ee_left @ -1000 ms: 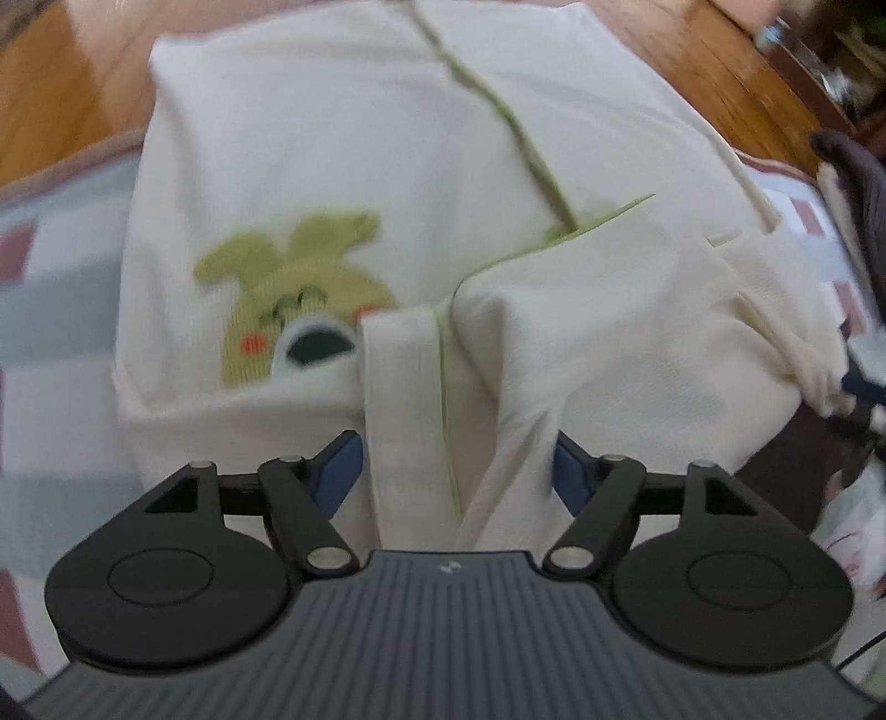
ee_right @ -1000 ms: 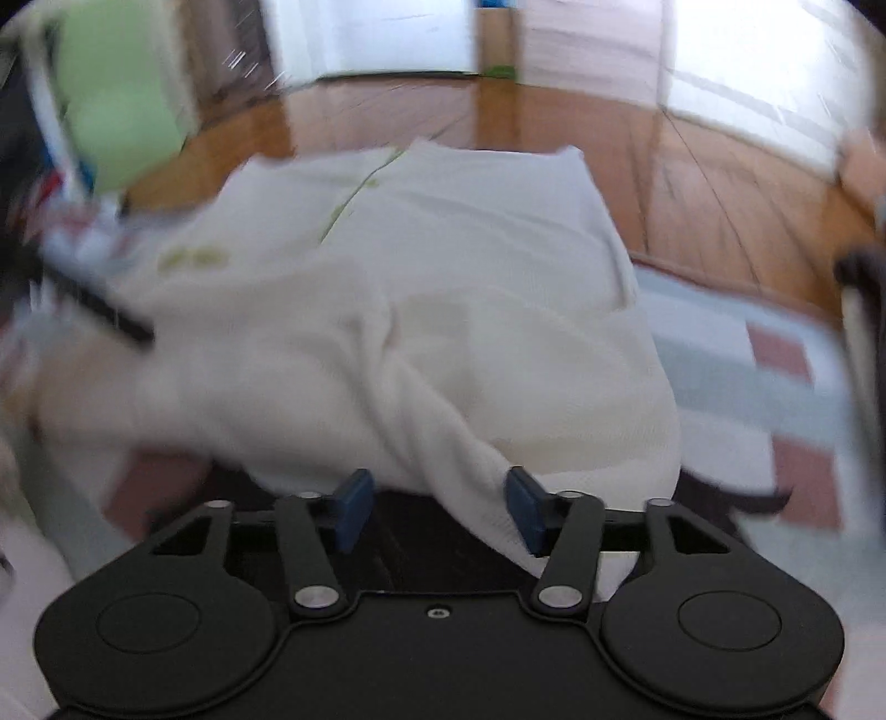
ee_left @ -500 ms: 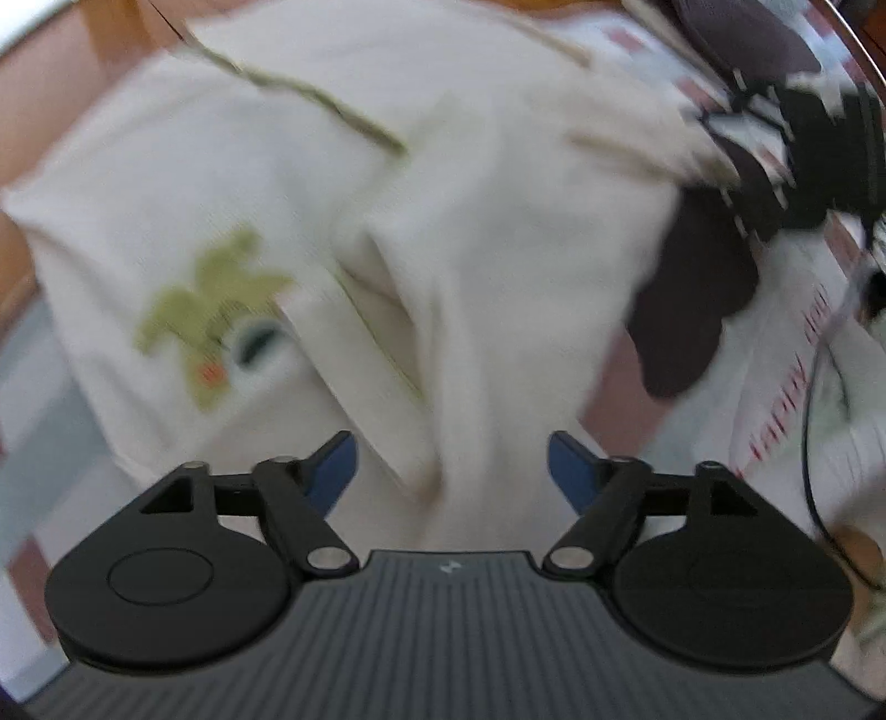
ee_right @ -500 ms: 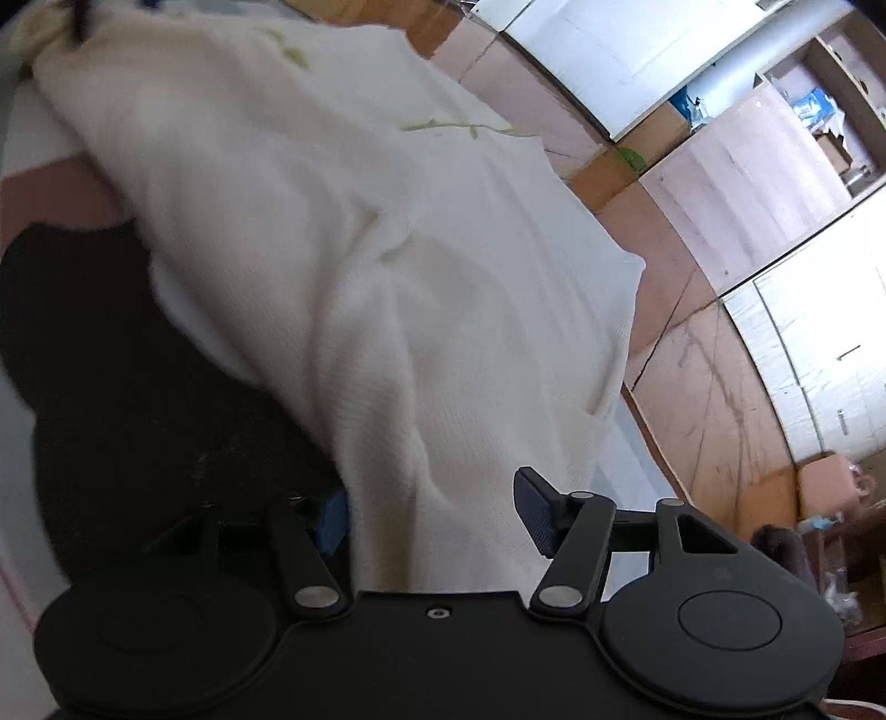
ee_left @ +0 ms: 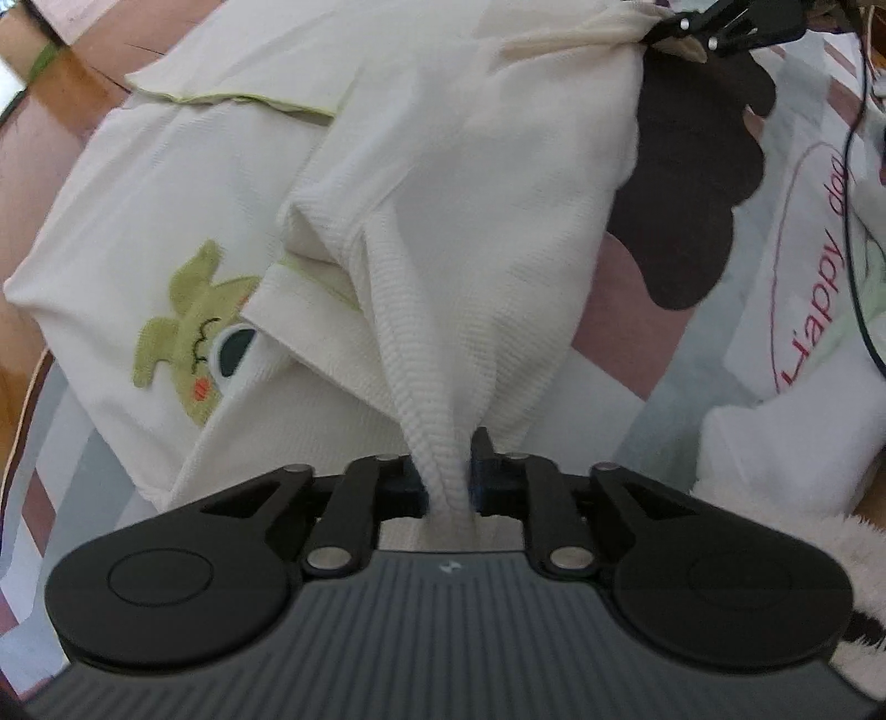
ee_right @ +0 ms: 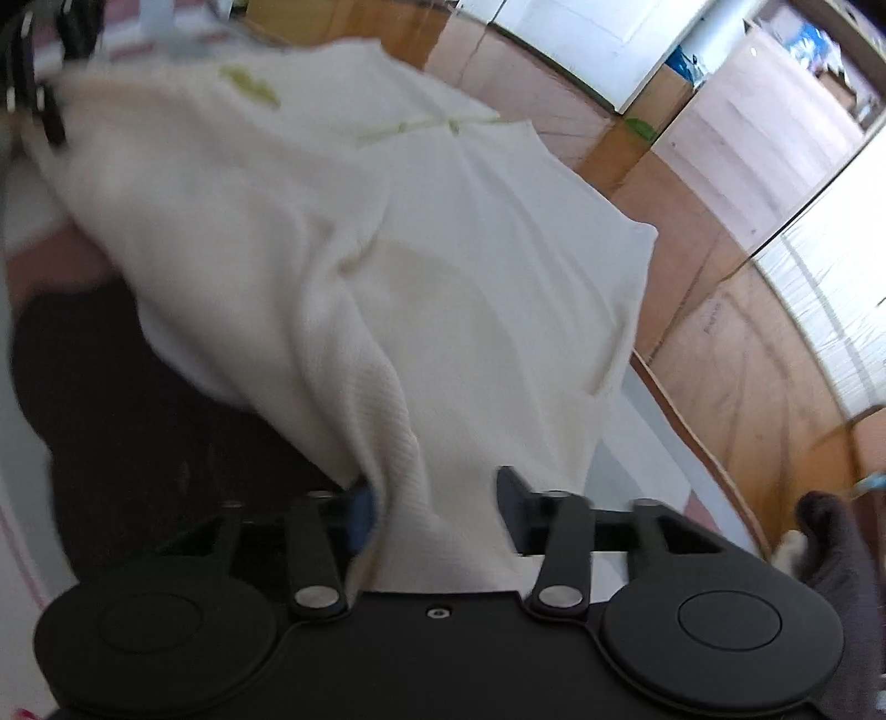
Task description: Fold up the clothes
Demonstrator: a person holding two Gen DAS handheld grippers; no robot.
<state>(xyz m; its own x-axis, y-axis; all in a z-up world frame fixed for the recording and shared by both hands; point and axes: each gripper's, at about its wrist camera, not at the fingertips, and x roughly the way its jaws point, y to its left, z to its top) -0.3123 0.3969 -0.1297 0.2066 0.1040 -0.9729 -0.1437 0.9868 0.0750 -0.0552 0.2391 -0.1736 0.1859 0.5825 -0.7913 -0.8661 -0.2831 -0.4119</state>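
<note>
A cream knitted garment [ee_left: 470, 183] with a green animal patch [ee_left: 194, 327] lies spread on a mat. A bunched fold of it runs straight into my left gripper [ee_left: 447, 482], whose jaws are closing and pinch it between the blue pads. In the left wrist view my right gripper [ee_left: 703, 27] is at the top right, with another gathered corner of the garment drawn up to it. In the right wrist view the cream garment [ee_right: 443, 288] fills the gap of my right gripper [ee_right: 437, 509]. Its jaws are closing, and the cloth touches both pads.
A checked mat [ee_left: 626, 365] in pink, grey and white lies under the garment, with a dark brown shape [ee_left: 692, 183] on it. To the right are a white cloth printed "Happy" [ee_left: 814, 288] and a black cable [ee_left: 855, 232]. Wooden floor [ee_right: 747, 332] lies beyond; a dark garment [ee_right: 841, 565] sits at the right.
My left jaws have gone from wide apart to pinched on a fold of the garment. Both views have rolled. My right jaws have narrowed around the cloth.
</note>
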